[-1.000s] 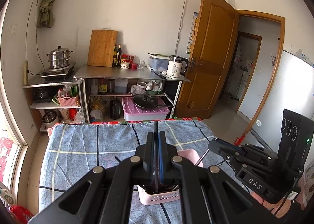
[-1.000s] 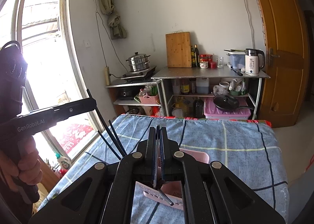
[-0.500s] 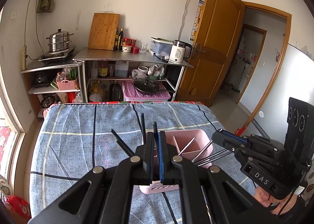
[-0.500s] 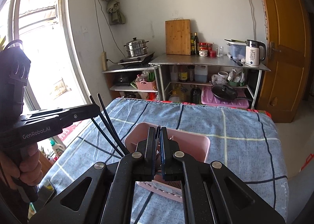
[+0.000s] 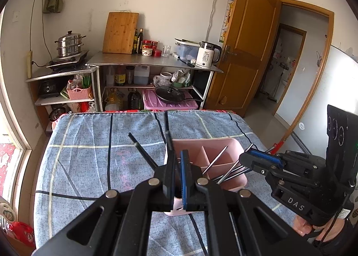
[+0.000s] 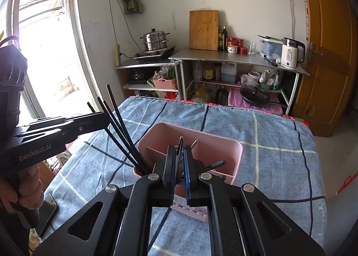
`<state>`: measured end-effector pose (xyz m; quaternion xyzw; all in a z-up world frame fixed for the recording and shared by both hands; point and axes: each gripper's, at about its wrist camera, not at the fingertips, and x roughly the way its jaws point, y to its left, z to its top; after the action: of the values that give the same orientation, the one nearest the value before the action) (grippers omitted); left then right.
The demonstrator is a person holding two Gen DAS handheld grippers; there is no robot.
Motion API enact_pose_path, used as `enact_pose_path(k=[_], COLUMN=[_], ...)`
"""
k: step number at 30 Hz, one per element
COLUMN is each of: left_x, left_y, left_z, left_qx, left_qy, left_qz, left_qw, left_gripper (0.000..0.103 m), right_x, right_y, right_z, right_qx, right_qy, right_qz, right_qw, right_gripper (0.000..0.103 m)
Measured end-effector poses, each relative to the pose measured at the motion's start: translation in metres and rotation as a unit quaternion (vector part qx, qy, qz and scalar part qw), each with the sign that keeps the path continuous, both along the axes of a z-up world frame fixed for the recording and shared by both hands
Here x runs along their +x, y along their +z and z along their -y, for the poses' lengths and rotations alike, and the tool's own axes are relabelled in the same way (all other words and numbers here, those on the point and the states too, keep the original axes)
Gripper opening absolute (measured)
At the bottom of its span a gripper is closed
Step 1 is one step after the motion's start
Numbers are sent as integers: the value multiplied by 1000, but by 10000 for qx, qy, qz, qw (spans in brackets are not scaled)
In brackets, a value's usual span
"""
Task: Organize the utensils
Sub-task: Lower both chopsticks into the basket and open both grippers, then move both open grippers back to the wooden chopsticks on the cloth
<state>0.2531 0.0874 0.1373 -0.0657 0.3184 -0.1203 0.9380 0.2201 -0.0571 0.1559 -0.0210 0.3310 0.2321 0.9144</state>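
I am keeping my left tongs [image 5: 176, 150] clamped on the black chopsticks [image 6: 116, 121], tilted steeply with their lower ends dipping into the near-left corner of the pink caddy [image 5: 232, 144] directly below, while my right tongs [image 6: 179, 150], having just been opening, are loosening around the metal chopsticks [image 5: 216, 158] leaning inside it.

A blue checked cloth [image 5: 89, 162] covers the desk; the pink caddy [image 5: 223, 146] stands at centre, a phone [image 6: 48, 211] at eight o'clock.

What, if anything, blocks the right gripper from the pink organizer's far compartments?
Probably nothing, so yes. The right gripper, jaws just opening with metal utensils between them, hovers over the pink organizer. The left gripper holds black chopsticks clear at left.
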Motion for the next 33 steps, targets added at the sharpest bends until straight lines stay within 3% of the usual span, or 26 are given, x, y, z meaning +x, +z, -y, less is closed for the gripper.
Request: enact_pose_path(k=[2, 6, 17, 23, 33], left_x=[-3, -13, -65, -100, -142], left_y=[2, 8, 4, -20, -73], left_z=[-1, -2, -1, 5, 22], left_qx=[-50, -90, -274, -328, -318], left_qy=[2, 7, 41, 4, -68], left_qz=[39, 166, 451, 429, 91], left_qw=[10000, 9998, 9986, 9985, 9994], left_gripper=[7, 23, 27, 27, 27], right_x=[-4, -12, -61, -95, -142], right_y=[2, 8, 22, 5, -48], right_z=[2, 7, 39, 66, 98], right_qx=[37, 119, 403, 537, 525], right_qy=[19, 31, 53, -79, -234], right_qz=[34, 132, 543, 527, 40], right_qw=[10000, 9998, 9977, 9971, 9983], right_gripper=[15, 16, 16, 16, 16])
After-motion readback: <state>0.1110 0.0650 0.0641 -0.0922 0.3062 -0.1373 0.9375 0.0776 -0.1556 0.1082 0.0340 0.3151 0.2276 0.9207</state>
